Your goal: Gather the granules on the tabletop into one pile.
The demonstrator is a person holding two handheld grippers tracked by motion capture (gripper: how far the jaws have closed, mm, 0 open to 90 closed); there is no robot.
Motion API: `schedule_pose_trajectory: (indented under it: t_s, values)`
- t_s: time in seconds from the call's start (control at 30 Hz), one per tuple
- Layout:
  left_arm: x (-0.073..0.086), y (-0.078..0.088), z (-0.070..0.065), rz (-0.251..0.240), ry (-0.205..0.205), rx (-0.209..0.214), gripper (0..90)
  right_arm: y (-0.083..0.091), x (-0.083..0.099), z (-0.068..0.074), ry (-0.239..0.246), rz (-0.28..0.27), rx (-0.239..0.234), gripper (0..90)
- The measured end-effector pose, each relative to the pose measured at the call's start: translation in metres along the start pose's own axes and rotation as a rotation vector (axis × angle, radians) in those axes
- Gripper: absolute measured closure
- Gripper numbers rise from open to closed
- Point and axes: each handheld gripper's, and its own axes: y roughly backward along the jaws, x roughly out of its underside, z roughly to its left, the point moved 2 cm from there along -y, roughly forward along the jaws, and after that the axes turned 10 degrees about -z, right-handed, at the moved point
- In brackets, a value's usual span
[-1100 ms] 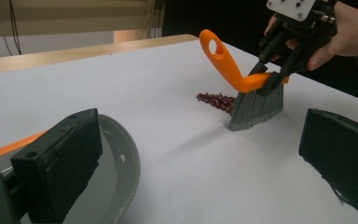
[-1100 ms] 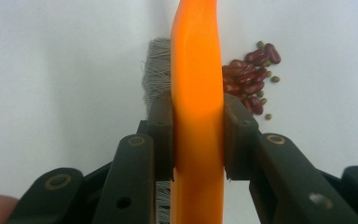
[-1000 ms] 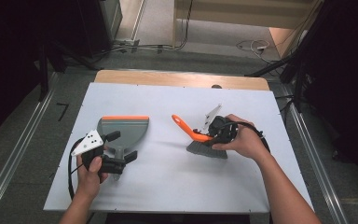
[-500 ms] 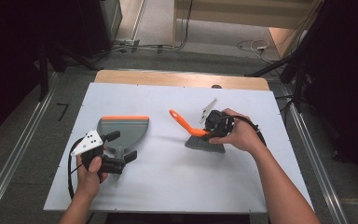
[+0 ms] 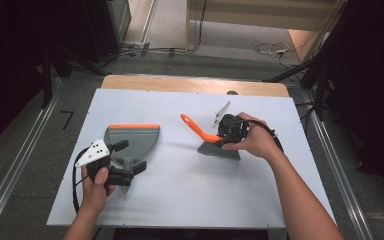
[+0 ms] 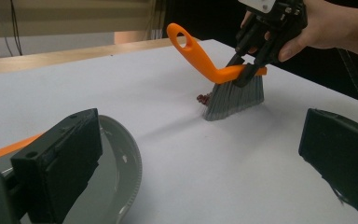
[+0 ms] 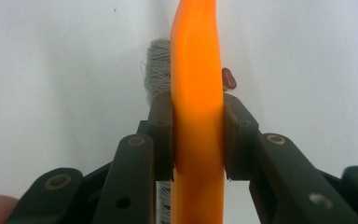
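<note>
On the white bench [image 5: 180, 200], the right tongs [image 5: 219, 140] clamp the orange-handled brush [image 5: 207, 140], its grey bristles on the surface. Well to the brush's left, the left tongs [image 5: 130, 172] sit at the grey dustpan's [image 5: 132, 140] handle.

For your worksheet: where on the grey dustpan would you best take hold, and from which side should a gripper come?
Grip the dustpan by its short handle, coming from the person's side. The pan lies flat with its orange lip pointing away, and the handle is probably the one narrow part that jaws can span. The left gripper already has its open jaws either side of it.
</note>
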Motion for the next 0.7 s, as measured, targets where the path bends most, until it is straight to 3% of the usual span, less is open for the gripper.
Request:
schedule_pose_trajectory:
  t_s: [0.07,0.23,0.37,0.6,0.7]
  values:
    - [0.000,0.000,0.000,-0.002,0.002,0.001,0.0,0.001,0.000,0.000,0.002,0.007,-0.001,67.9]
    - [0.000,0.000,0.000,-0.003,0.004,0.000,0.0,0.006,0.000,0.003,-0.059,0.003,-0.019,68.1]
    - [-0.001,0.001,0.001,-0.007,0.004,-0.002,0.0,0.016,0.000,0.003,-0.083,-0.032,-0.022,68.2]
    - [-0.001,0.001,0.000,-0.005,0.003,0.000,0.0,0.036,0.003,0.000,-0.139,-0.084,0.024,68.2]
    - [-0.001,0.001,0.000,-0.005,0.001,0.001,0.0,0.039,0.005,-0.005,-0.166,-0.094,0.067,68.2]
